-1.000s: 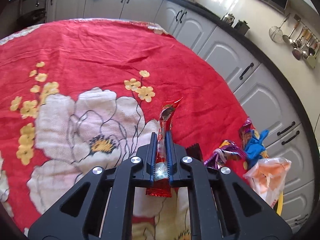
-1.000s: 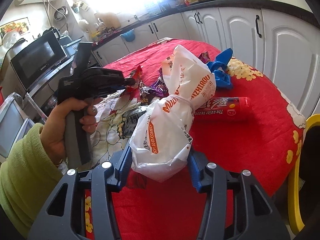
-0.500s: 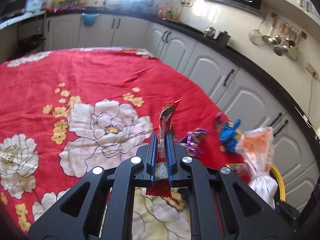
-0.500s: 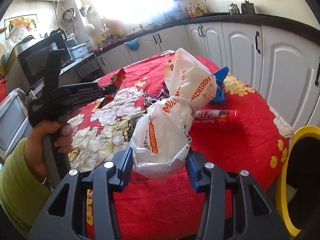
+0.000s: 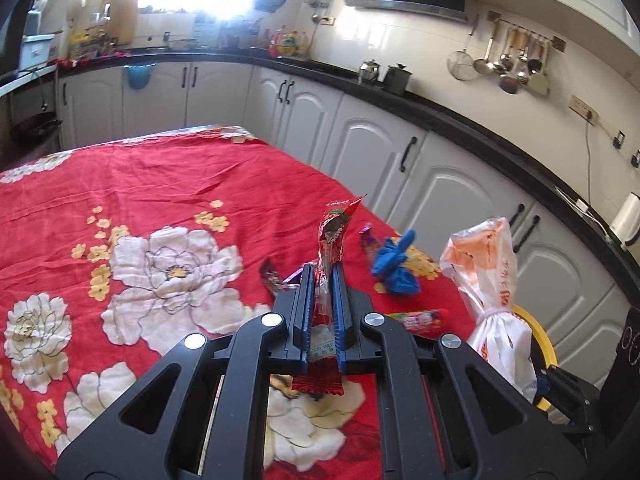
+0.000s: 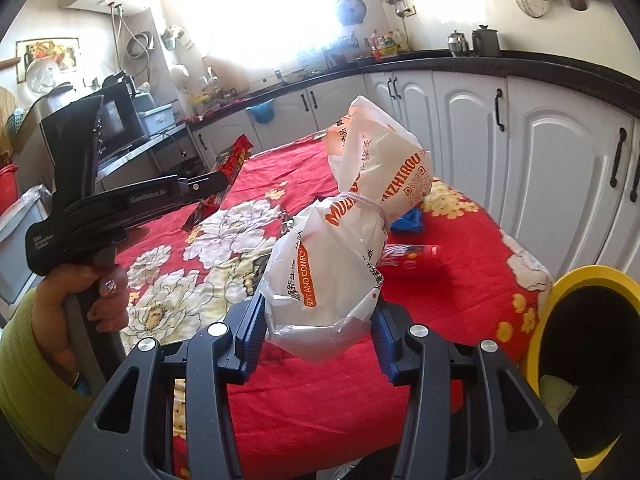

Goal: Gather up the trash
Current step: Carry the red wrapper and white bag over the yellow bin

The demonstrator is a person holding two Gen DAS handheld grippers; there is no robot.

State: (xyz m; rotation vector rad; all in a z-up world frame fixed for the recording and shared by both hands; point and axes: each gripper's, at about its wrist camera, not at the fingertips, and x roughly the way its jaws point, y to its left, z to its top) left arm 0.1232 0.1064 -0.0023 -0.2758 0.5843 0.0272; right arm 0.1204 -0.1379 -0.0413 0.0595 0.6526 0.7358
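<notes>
My left gripper [image 5: 323, 280] is shut on a red snack wrapper [image 5: 334, 228] and holds it upright above the red flowered tablecloth [image 5: 168, 184]. It also shows in the right wrist view [image 6: 224, 178], at the left. My right gripper [image 6: 316, 316] is shut on a tied white and orange plastic bag [image 6: 352, 232], held above the table's near edge; the bag also shows in the left wrist view [image 5: 490, 280]. A yellow-rimmed bin [image 6: 576, 360] stands to the right below the table.
On the cloth lie a crumpled blue glove [image 5: 394, 268], a purple wrapper [image 5: 370, 240], a red candy tube [image 6: 408, 256] and a dark wrapper [image 5: 270, 276]. White cabinets [image 5: 400, 152] run close along the table's right side.
Both grippers have risen higher above the table with their loads. The right gripper has come nearer the yellow bin, which now shows more fully.
</notes>
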